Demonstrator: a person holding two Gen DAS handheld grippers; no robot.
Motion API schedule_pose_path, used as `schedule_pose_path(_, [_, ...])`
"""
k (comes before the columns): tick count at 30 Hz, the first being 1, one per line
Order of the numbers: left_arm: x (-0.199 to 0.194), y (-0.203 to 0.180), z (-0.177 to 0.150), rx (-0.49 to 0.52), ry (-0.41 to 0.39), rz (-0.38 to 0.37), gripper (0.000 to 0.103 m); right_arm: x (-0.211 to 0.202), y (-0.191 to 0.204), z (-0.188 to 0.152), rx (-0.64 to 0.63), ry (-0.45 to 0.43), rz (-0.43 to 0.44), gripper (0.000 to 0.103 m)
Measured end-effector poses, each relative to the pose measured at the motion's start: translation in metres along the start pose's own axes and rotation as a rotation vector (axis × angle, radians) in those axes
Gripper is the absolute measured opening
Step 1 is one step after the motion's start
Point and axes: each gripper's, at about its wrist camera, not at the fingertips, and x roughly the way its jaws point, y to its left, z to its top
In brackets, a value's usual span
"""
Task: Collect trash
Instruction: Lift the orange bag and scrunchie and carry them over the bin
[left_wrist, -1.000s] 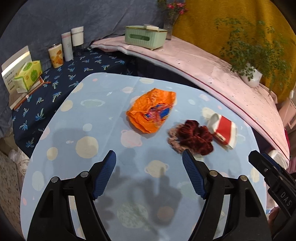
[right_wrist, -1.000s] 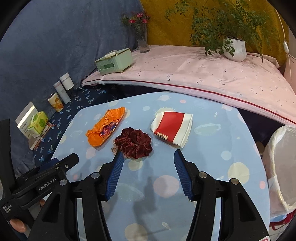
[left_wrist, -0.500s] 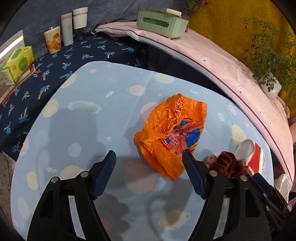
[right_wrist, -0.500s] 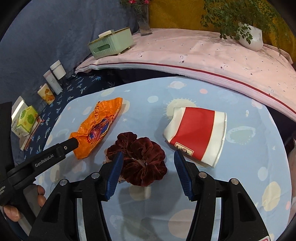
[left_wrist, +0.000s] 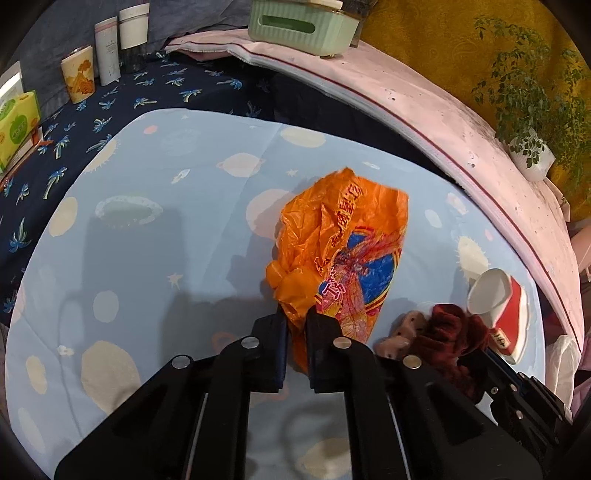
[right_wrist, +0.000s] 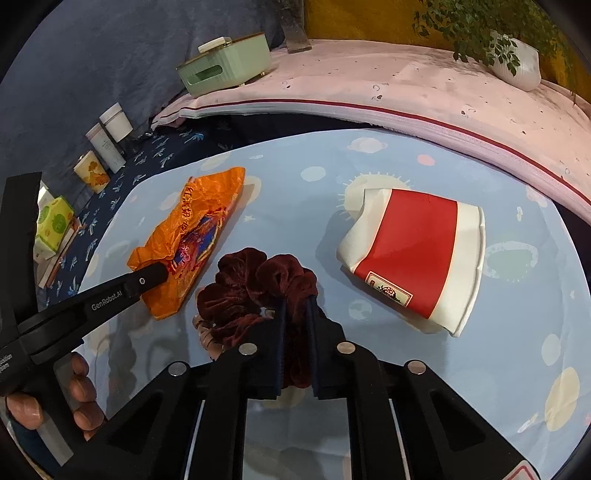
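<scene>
A home: patterned tablecloth (left_wrist: 155, 258), tissue box (right_wrist: 225, 64), potted plant (right_wrist: 517, 62).

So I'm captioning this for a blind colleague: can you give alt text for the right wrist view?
The right gripper is shut on a dark red velvet scrunchie on a blue planet-print tablecloth. A crushed red-and-white paper cup lies right; the left gripper pinches an orange wrapper.

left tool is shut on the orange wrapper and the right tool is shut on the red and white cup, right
Not quite. The right tool is shut on the dark red scrunchie; the red and white cup lies untouched beside it, as the right wrist view shows. The left tool is indeed shut on the orange wrapper.
</scene>
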Motion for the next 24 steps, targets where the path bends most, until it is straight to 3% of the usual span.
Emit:
schedule_pose_path(12, [-0.092, -0.029, -0.007, 0.037, -0.121, -0.055, 0.006, -0.089, 0.008, 0.01, -0.017, -0.152, 0.03, 0.007])
schedule_pose_path(24, [-0.168, -0.095, -0.032, 0.139, -0.211, -0.129, 0.006, -0.187, -0.018, 0.001, 0.003, -0.312, 0.008, 0.007])
